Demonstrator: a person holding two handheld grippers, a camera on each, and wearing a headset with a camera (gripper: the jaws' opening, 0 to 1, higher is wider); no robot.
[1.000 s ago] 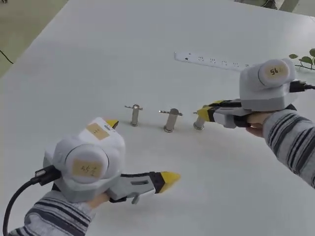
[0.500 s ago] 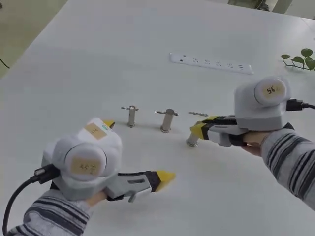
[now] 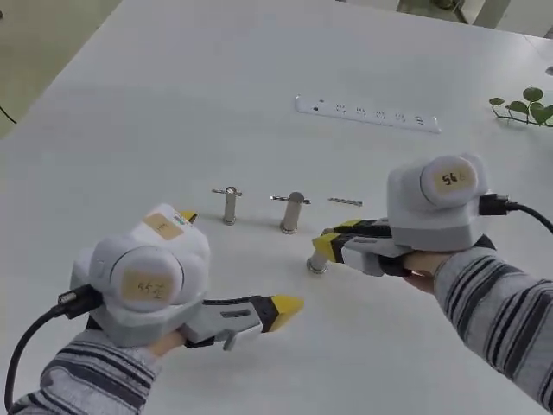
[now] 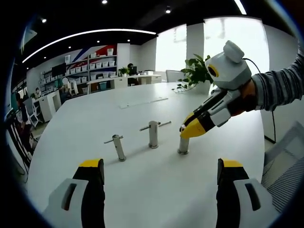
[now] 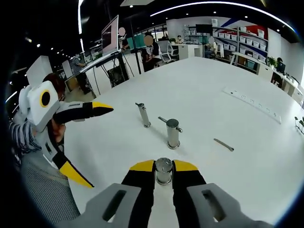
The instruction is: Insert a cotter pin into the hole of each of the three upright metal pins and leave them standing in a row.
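Two upright metal pins, the left pin (image 3: 230,206) and the middle pin (image 3: 292,213), stand on the white table, each with a cotter pin through its top. My right gripper (image 3: 323,248) is shut on the third metal pin (image 3: 317,263), (image 5: 164,171), holding it upright in front of the row. A loose cotter pin (image 3: 345,201), (image 5: 223,144) lies flat on the table behind it. My left gripper (image 3: 289,308) is open, near the table's front, with nothing between its jaws. The left gripper view shows the three pins (image 4: 153,134) and the right gripper (image 4: 192,128).
A white power strip (image 3: 367,114) lies across the far part of the table (image 3: 173,104). Green plant leaves (image 3: 521,104) sit at the far right edge. Office desks and people are in the background of the gripper views.
My right gripper has pulled the third metal pin out of the row, toward the front and left. The loose cotter pin now lies uncovered behind it. The left gripper has barely moved.
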